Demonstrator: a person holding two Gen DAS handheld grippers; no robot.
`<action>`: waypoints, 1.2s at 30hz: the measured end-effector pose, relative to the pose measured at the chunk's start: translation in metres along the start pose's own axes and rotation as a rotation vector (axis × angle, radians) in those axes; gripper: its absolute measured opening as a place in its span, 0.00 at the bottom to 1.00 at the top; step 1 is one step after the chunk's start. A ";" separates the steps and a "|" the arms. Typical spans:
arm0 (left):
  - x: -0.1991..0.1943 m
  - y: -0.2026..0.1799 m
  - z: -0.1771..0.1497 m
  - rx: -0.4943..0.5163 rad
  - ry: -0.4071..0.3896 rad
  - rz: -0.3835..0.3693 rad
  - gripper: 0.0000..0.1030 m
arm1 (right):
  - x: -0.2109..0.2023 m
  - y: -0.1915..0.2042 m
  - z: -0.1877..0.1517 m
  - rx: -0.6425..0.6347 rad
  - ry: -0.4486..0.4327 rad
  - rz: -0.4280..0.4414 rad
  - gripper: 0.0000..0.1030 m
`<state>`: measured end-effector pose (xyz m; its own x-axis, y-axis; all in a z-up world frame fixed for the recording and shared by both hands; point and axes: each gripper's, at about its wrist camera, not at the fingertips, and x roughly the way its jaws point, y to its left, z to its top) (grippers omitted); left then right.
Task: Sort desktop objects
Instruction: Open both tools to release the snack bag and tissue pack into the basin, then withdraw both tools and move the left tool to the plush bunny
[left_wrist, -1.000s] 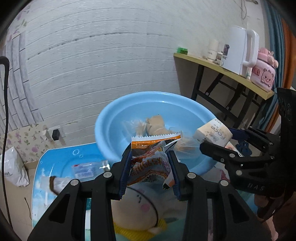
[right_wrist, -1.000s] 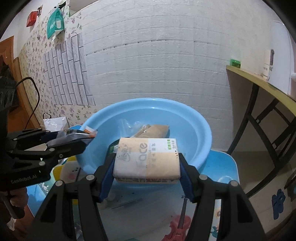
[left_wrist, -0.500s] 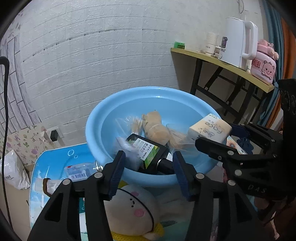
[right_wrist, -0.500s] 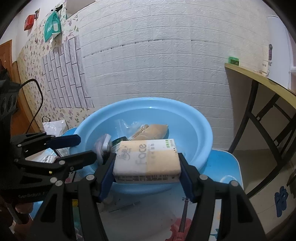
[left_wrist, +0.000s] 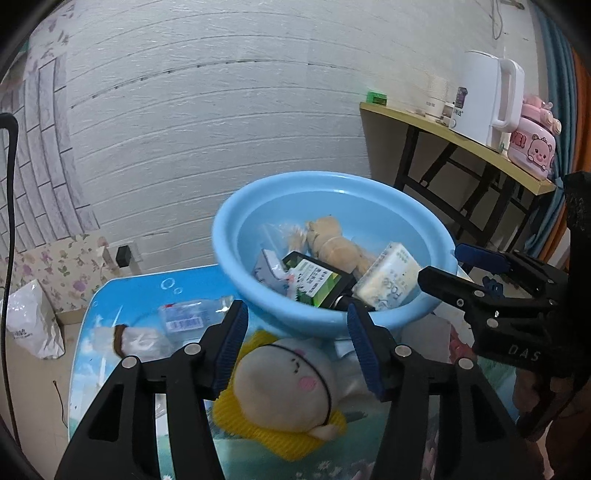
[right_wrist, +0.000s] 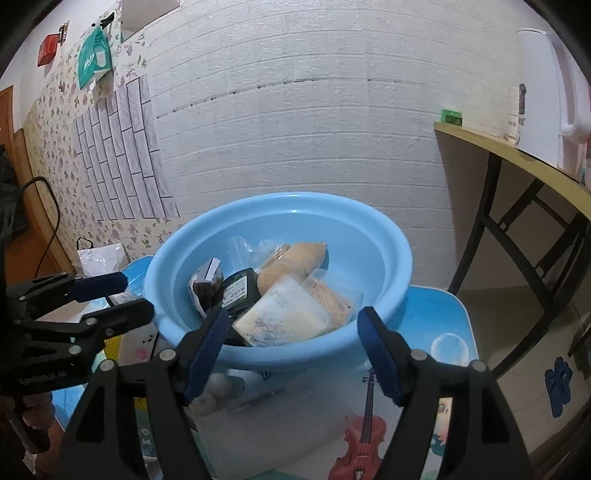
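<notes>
A light blue basin (left_wrist: 369, 325) stands on the blue printed table. In it lie a silvery snack packet (left_wrist: 269, 271), a black-and-green box (left_wrist: 314, 280), wrapped bread (left_wrist: 332, 245) and a tissue pack (left_wrist: 388, 284). My left gripper (left_wrist: 295, 332) hovers at the basin's near rim, above a plush toy (left_wrist: 291, 380); its jaws are opening with nothing between them. My right gripper (right_wrist: 291, 343) is at the near rim too, jaws opening. The tissue pack (right_wrist: 284, 317) rests tilted in the basin (right_wrist: 388, 332) beyond its pads, untouched. The left gripper (right_wrist: 133, 295) shows at the left of the right wrist view.
On the table left of the basin lie a clear barcoded packet (left_wrist: 184, 321) and a roll with a brown band (left_wrist: 125, 338). A clear plastic box (right_wrist: 277, 424) sits in front of the basin. A side table (left_wrist: 461, 144) at the right carries a white kettle (left_wrist: 484, 99).
My left gripper let go of the snack packet, which now lies in the basin, and drew back. My right gripper released the tissue pack, which dropped into the basin.
</notes>
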<state>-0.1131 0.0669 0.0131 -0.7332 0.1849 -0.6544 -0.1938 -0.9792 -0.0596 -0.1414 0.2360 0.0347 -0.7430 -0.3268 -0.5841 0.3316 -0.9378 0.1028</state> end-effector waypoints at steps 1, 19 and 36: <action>-0.002 0.002 -0.001 -0.004 -0.002 0.003 0.54 | -0.001 0.000 -0.001 0.002 0.002 0.002 0.71; -0.022 0.021 -0.042 -0.060 0.035 0.021 0.61 | -0.007 0.006 -0.043 0.045 0.121 -0.020 0.71; -0.008 0.026 -0.066 -0.070 0.100 0.028 0.77 | 0.004 0.015 -0.069 0.081 0.193 -0.028 0.98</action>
<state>-0.0696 0.0343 -0.0333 -0.6686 0.1512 -0.7281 -0.1252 -0.9880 -0.0902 -0.0995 0.2288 -0.0220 -0.6233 -0.2789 -0.7305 0.2584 -0.9552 0.1441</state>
